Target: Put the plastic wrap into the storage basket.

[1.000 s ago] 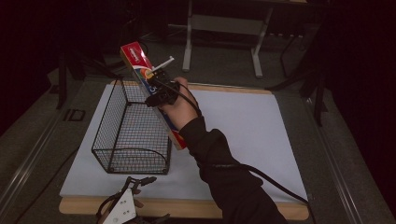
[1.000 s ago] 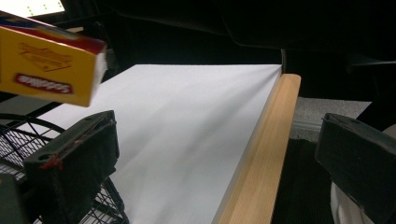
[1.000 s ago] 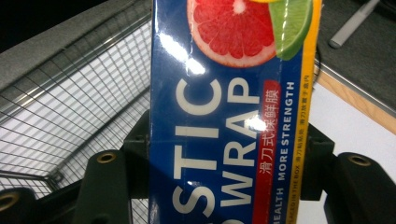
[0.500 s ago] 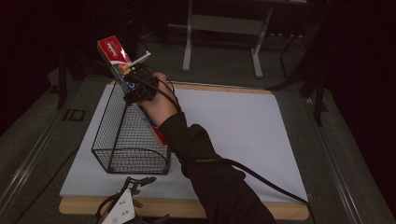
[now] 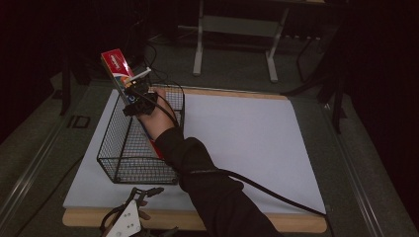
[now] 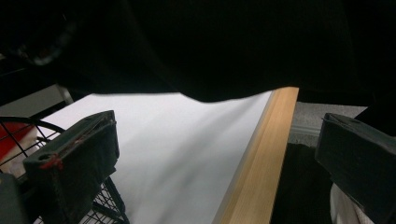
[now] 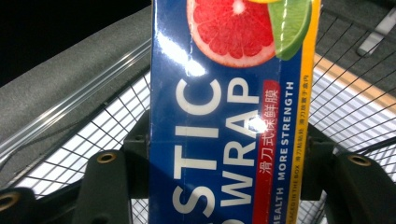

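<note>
A long plastic-wrap box, red at its upper end and blue with citrus pictures on its face, is clamped in my right gripper. In the right gripper view the jaws of that gripper press on both sides of the box. The box hangs tilted over the black wire basket, and its lower end dips inside the basket. My left gripper rests at the table's front edge. Its jaws stand wide apart with nothing between them.
A white sheet covers the wooden table, whose front edge shows beside the left gripper. A black cable trails from the right sleeve across the sheet. A grey metal stand rises behind the table.
My right hand has carried the box leftward and lower, from the basket's far right corner to over the basket. The left gripper has stayed where it was.
</note>
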`<state>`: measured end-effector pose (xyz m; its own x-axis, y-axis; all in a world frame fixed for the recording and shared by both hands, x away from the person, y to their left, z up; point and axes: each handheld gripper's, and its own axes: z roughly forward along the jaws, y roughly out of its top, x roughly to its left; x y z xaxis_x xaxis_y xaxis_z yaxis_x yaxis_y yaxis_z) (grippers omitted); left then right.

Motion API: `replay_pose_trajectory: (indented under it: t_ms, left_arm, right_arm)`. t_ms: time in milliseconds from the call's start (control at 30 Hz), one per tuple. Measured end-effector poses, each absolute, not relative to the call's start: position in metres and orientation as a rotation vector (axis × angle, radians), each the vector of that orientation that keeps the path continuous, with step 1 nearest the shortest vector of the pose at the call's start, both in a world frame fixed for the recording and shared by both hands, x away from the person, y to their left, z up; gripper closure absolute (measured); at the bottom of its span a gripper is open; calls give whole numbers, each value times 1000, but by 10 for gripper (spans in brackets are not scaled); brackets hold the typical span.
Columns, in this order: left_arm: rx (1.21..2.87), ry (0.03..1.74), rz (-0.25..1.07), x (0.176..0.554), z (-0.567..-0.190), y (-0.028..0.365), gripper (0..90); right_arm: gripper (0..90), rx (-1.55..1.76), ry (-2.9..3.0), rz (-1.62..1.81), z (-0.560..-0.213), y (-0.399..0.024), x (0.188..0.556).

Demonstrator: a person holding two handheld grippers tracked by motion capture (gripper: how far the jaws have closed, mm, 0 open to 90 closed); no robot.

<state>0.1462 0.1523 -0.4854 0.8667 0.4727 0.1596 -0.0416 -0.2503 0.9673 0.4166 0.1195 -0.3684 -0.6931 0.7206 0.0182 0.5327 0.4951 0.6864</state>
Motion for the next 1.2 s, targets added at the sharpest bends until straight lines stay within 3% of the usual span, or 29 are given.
replay_pose_trajectory:
  t_ms: [467, 1200]
  left_arm:
    - [1774, 325, 502, 146, -486, 151, 1]
    - [1783, 320, 497, 146, -486, 150, 1]
  right_arm:
    - [394, 1101, 2490, 930, -411, 116, 413]
    - [370, 1115, 2563, 809, -437, 112, 416]
